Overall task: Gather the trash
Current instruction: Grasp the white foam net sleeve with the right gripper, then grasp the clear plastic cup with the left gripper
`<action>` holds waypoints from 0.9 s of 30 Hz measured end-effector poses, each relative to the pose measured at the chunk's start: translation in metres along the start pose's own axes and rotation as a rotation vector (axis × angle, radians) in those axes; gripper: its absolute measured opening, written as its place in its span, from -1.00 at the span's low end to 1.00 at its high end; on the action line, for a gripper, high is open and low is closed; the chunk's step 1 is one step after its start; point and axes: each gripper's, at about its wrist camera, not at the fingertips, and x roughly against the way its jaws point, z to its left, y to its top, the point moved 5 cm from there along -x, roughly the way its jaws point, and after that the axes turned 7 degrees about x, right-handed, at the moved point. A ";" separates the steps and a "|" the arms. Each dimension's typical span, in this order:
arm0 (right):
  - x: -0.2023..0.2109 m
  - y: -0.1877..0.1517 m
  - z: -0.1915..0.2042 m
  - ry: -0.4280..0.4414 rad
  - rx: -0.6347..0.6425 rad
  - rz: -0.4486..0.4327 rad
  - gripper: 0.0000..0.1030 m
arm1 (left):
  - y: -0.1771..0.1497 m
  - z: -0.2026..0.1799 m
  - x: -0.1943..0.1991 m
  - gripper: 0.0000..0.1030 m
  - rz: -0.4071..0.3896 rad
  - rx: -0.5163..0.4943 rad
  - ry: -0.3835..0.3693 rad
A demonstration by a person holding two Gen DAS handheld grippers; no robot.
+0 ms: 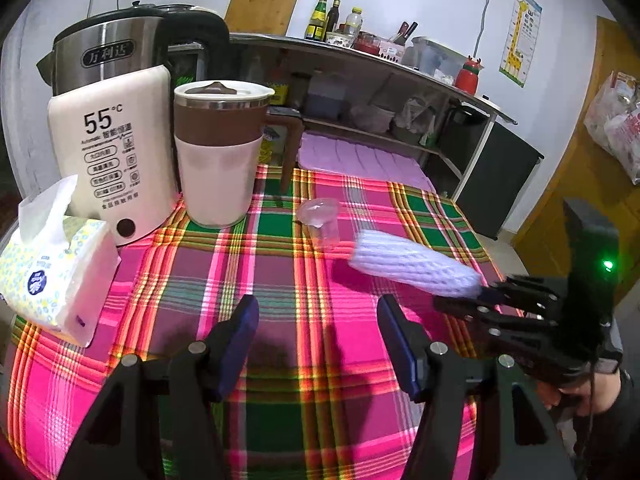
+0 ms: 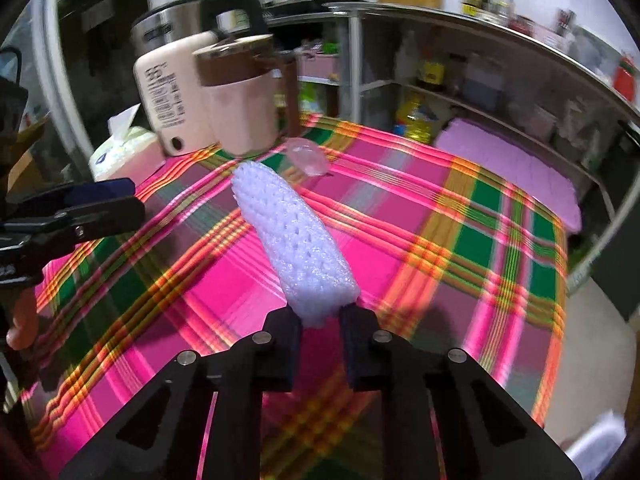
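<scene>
A white foam net sleeve (image 2: 294, 248) sticks out from my right gripper (image 2: 320, 320), whose blue pads are shut on its near end; the sleeve is lifted off the plaid tablecloth (image 2: 420, 240). From the left wrist view the same sleeve (image 1: 412, 264) hangs over the cloth's right side, with my right gripper (image 1: 484, 294) at its end. A clear plastic cup (image 1: 320, 218) lies on its side behind it, also the cup (image 2: 308, 158) beyond the sleeve's tip. My left gripper (image 1: 318, 344) stands open low over the cloth (image 1: 280, 280) with nothing between its fingers.
A steel kettle (image 1: 108, 112), a brown-and-cream mug with lid (image 1: 220, 152) and a tissue pack (image 1: 56, 268) crowd the table's left rear. A shelf unit (image 1: 400, 92) with bottles stands behind. The table's right edge (image 1: 492, 264) drops to the floor.
</scene>
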 end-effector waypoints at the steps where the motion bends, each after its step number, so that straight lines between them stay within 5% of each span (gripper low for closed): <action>1: 0.005 -0.004 -0.006 -0.013 -0.032 0.004 -0.67 | 0.001 -0.002 -0.002 0.23 0.001 0.004 -0.001; 6: 0.032 -0.023 -0.035 -0.053 -0.179 -0.007 -0.67 | 0.011 -0.014 -0.027 0.23 0.017 0.009 -0.001; 16: 0.053 -0.041 -0.054 -0.075 -0.236 -0.021 -0.67 | 0.033 -0.018 -0.102 0.20 0.054 -0.008 0.120; 25: 0.056 -0.049 -0.065 -0.091 -0.254 -0.024 -0.67 | 0.037 -0.020 -0.128 -0.44 0.094 -0.032 0.178; 27: 0.058 -0.049 -0.066 -0.095 -0.256 -0.029 -0.67 | 0.037 -0.021 -0.128 -0.45 0.096 -0.038 0.182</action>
